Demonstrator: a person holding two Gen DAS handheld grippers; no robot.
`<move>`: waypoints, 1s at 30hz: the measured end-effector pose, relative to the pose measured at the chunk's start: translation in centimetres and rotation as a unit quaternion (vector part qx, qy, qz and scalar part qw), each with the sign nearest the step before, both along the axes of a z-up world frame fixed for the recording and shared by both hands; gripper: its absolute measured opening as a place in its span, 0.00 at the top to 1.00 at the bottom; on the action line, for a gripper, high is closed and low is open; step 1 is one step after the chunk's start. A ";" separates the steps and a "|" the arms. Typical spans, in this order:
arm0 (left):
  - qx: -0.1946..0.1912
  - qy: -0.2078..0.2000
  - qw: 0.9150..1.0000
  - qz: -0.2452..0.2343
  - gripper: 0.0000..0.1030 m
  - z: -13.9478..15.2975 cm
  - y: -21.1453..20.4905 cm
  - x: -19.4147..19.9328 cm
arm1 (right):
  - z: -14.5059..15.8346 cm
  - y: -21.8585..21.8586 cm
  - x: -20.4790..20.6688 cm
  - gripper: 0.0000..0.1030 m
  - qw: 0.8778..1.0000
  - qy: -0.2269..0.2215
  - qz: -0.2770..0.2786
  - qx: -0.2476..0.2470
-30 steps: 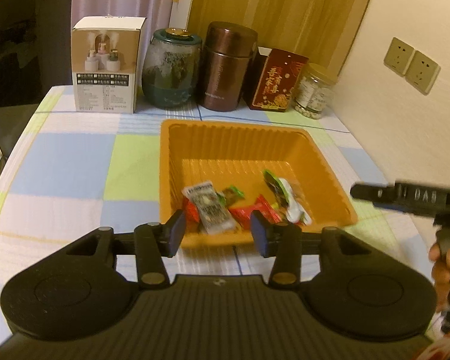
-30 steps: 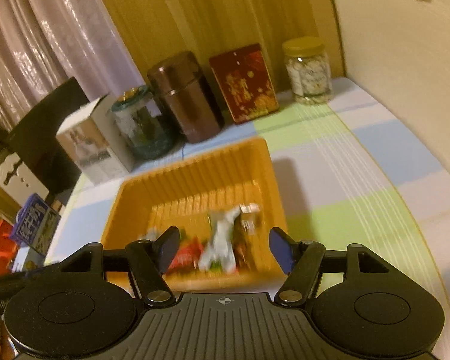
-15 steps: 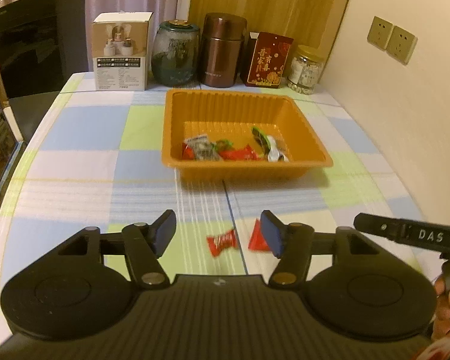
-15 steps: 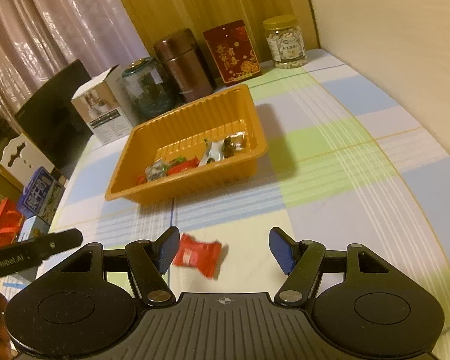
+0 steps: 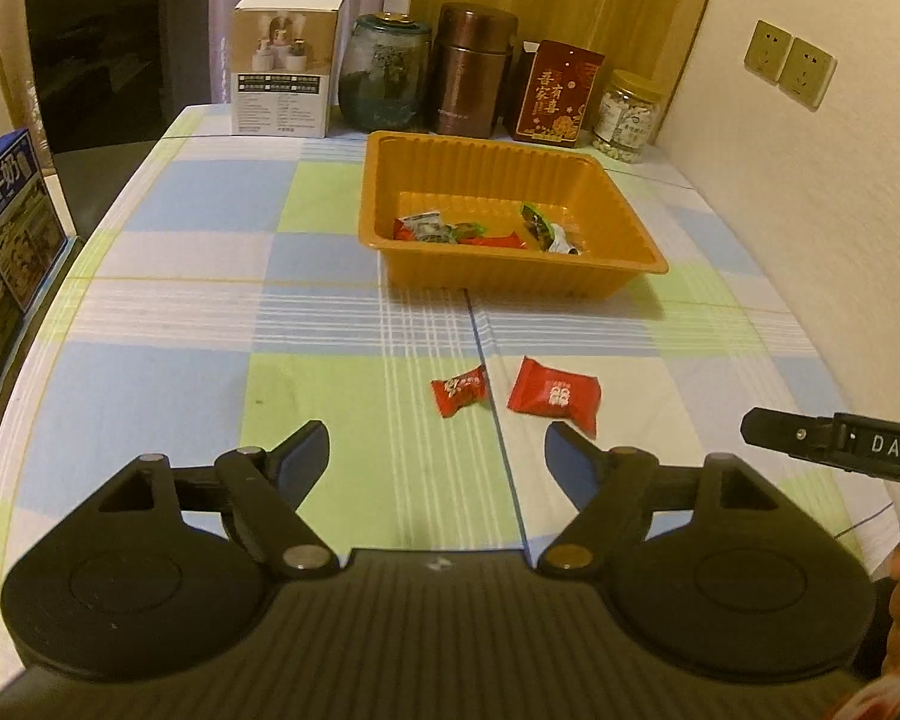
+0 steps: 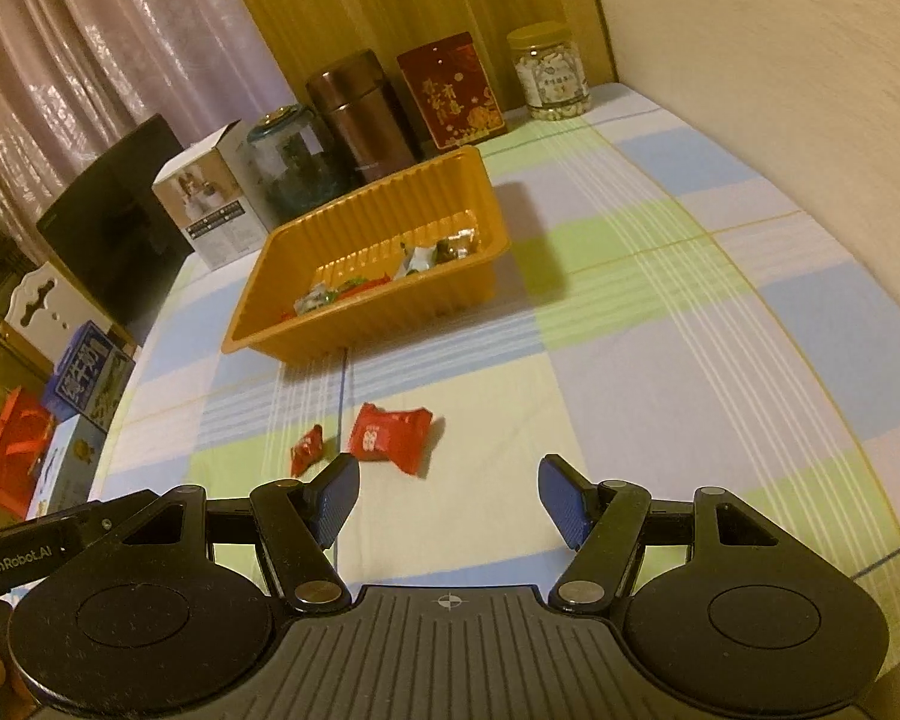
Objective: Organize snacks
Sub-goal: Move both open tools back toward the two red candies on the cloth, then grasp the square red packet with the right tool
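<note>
Orange tray (image 5: 630, 261), red sweets (image 5: 554, 397), probably pastel-checked tablecloth (image 5: 198, 252).

Both cameras sit just behind their grippers, looking down and forward across the table (image 5: 168, 312). The left view faces the tray (image 5: 513, 279) head-on; the right sees it from the right, angled leftward. Both share the tray, two loose candies and the back-row jars.

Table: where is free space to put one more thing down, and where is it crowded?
Free: the wide cloth left of the orange tray, up to the table's left edge, and the strip between tray and wall. Crowded: the back row, from white box to nut jar. Two red candies lie before the tray.
</note>
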State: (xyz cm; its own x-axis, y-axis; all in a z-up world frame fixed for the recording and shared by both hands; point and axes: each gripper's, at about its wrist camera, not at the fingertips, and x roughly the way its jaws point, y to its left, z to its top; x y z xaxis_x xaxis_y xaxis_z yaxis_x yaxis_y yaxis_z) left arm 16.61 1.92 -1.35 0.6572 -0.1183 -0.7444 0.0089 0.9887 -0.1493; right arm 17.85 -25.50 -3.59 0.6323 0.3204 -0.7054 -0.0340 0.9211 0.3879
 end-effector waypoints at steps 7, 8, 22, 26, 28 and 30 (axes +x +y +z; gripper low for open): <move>0.009 0.010 1.000 0.002 0.24 -1.0 0.3 -0.5 | -0.9 0.4 -0.6 0.36 1.000 -0.001 0.021 -0.018; 0.010 0.011 1.000 0.002 0.24 -1.2 0.3 -0.5 | -1.1 0.5 -0.5 0.36 1.000 0.001 0.023 -0.019; 0.007 0.027 1.000 -0.011 0.24 -3.1 0.2 0.6 | -3.0 0.9 0.6 0.36 0.999 0.016 0.039 -0.030; 0.003 0.031 0.999 -0.013 0.24 -3.6 0.4 1.0 | -3.4 1.2 1.2 0.36 0.998 0.019 0.043 -0.036; 0.005 0.031 0.999 -0.014 0.24 -3.8 0.5 1.2 | -3.5 1.3 1.5 0.36 0.998 0.018 0.049 -0.042; 0.011 0.030 0.999 -0.018 0.24 -4.0 0.6 1.4 | -3.6 1.5 1.9 0.36 0.997 0.014 0.058 -0.047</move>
State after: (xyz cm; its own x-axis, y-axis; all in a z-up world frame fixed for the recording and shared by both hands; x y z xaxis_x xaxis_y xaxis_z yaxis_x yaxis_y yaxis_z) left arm 18.00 2.53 -5.38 0.6072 -0.1250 -0.7846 0.0363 0.9909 -0.1298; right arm 19.71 -23.96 -7.17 0.5737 0.3218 -0.7532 -0.1336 0.9440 0.3017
